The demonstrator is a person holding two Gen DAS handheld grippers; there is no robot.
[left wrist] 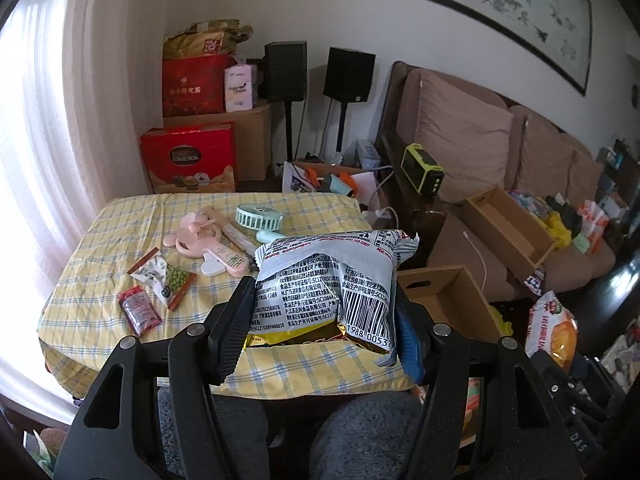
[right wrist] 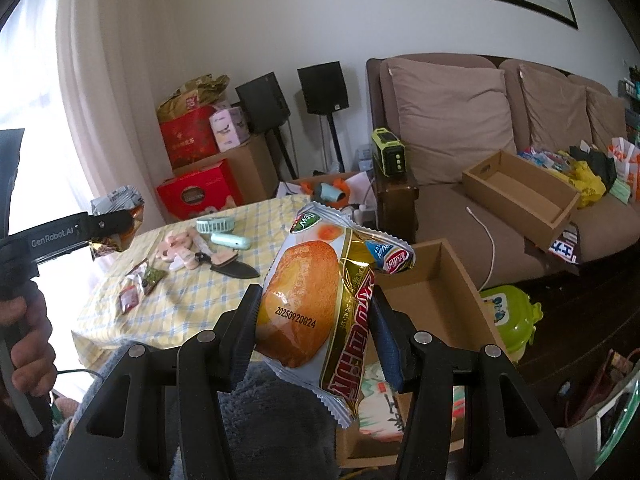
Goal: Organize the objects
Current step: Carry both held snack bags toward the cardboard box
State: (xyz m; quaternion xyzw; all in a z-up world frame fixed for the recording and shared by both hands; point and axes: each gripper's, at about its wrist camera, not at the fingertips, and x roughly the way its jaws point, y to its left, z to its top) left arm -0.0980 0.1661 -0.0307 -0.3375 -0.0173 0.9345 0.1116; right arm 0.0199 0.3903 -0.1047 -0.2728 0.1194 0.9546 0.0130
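Left gripper (left wrist: 326, 312): fingers pinching a silver-grey crinkly foil snack packet (left wrist: 332, 280), barcode side facing the camera, held above the near edge of the surface.
Right gripper (right wrist: 314, 330): fingers pinching a white-and-gold plastic pastry packet printed with a bun (right wrist: 320, 308), held off the surface, over the gap between it and the box.
Likely target: the open brown cardboard box (right wrist: 436, 280) just right of the surface, with something white already in its bottom; this is my guess from the task.
Surface: a table under a yellow checked cloth (left wrist: 192, 320), carrying a pink handheld fan (left wrist: 200, 240), a mint-green handheld fan (left wrist: 256, 220), a green-pea snack pouch (left wrist: 164, 280) and a small red sachet (left wrist: 138, 314).
Risk, slip: both packets are puffy and slick, gripped near one end; a quick swing could let one slide out.
Risk, collision: the two grippers are near each other, so both heading for the box at once could knock packets together.
Risk, edge: the box wall could catch a hanging packet corner on a low approach.
Open room: the near cloth strip is bare; the box interior looks mostly free.
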